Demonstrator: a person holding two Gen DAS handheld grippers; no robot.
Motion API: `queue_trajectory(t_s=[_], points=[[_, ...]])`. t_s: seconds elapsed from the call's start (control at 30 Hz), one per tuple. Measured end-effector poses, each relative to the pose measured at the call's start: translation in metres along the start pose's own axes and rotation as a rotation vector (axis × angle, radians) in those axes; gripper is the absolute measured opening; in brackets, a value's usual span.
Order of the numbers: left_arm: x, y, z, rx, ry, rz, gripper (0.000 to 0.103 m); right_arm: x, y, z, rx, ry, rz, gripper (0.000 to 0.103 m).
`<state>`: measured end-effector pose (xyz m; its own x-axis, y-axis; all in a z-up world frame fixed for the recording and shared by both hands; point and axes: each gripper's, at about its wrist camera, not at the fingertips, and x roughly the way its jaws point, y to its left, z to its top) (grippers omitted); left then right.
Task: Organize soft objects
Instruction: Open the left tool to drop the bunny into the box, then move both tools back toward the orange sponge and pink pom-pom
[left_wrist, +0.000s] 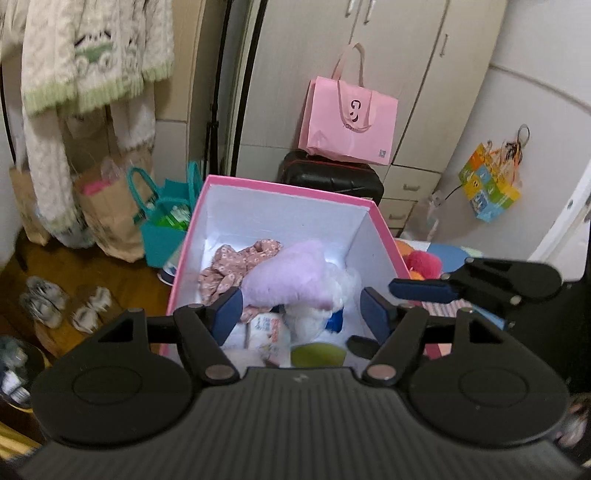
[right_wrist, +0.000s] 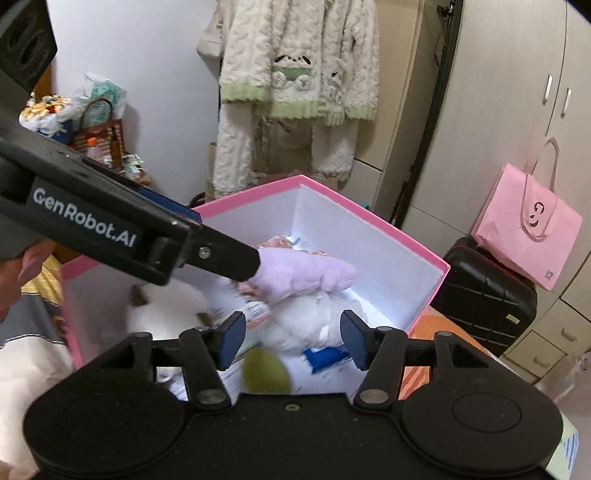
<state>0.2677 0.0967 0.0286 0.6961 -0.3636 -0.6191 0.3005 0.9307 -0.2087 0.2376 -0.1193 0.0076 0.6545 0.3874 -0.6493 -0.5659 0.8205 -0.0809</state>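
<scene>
A pink box with white inside (left_wrist: 284, 218) (right_wrist: 373, 236) holds soft things: a floral pink cloth (left_wrist: 229, 266), a lilac plush (left_wrist: 291, 277) (right_wrist: 306, 277), a white plush (left_wrist: 332, 295) (right_wrist: 306, 321), tissue packs and a green ball (left_wrist: 317, 354) (right_wrist: 264, 371), which looks blurred. My left gripper (left_wrist: 301, 314) is open over the box and holds nothing. My right gripper (right_wrist: 291, 339) is open over the box's near side, with the green ball just below it. The left gripper's body (right_wrist: 110, 229) reaches in from the left, its tip at the lilac plush.
A pink tote (left_wrist: 349, 122) sits on a black suitcase (left_wrist: 332, 177) by the wardrobe. Paper bags and a teal bag (left_wrist: 162, 221) stand on the floor at left, with slippers (left_wrist: 62, 302). Fleece clothes (right_wrist: 295, 74) hang behind. More plush toys (left_wrist: 421, 262) lie right of the box.
</scene>
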Motion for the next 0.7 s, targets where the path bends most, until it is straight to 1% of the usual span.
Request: queue_trajectory(t_s=[0.1, 0.2, 0.37, 0.47, 0.7], points=[[-0.016, -0.007, -0.005, 0.045, -0.001, 0.022, 0.07, -0.014, 0.003, -0.003, -0.005, -0.009, -0.007, 0.062], [-0.032, -0.012, -0.009, 0.065, -0.005, 0.033, 0.071, -0.03, 0.008, -0.007, -0.012, -0.018, -0.019, 0.062], [-0.057, -0.024, -0.02, 0.11, -0.004, 0.009, 0.074, -0.06, 0.022, -0.015, -0.051, -0.031, -0.041, 0.063], [-0.073, -0.033, -0.028, 0.136, -0.016, 0.015, 0.076, -0.078, 0.03, -0.021, -0.075, -0.044, -0.05, 0.063], [-0.105, -0.053, -0.044, 0.189, -0.035, -0.001, 0.078, -0.116, 0.045, -0.035, -0.109, -0.077, -0.077, 0.063]])
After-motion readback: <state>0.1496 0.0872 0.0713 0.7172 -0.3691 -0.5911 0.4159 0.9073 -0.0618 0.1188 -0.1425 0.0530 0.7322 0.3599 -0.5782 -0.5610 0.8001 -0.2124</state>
